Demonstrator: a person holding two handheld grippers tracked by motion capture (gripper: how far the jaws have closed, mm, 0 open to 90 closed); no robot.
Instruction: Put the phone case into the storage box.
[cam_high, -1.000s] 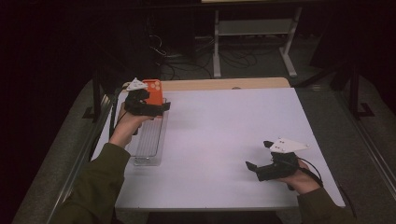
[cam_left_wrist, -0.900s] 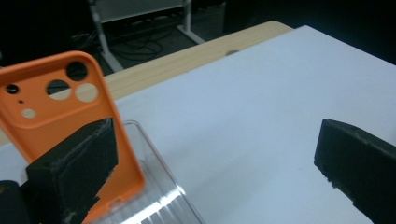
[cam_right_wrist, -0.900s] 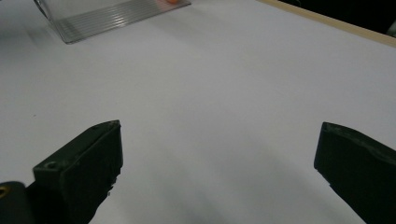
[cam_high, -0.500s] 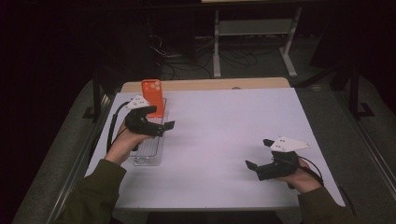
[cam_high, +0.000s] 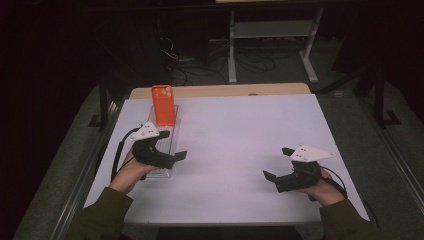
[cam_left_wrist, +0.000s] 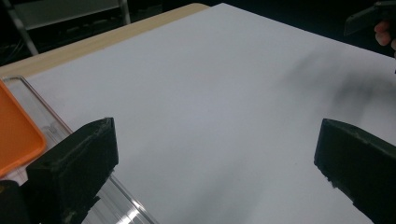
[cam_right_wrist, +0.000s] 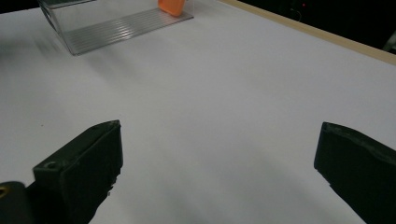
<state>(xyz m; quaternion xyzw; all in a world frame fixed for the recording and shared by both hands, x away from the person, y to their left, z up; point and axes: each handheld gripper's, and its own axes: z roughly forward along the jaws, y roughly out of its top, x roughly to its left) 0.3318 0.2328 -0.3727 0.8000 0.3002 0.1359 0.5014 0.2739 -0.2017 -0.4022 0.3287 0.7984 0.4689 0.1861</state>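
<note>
On tray (cam_high: 161, 150), far end: orange phone (cam_high: 164, 104), long axis along the tray. Left gripper (cam_high: 172, 157) hangs over the tray's near end, jaws apart, empty; phone lies straight ahead. Right gripper (cam_high: 278, 163), likewise spread, empty, sits well off.

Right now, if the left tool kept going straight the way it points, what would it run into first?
Probably nothing close: the left tool is open and points across the bare white table, roughly toward the right tool far off. The clear tray with the orange phone lies off to its side.
</note>
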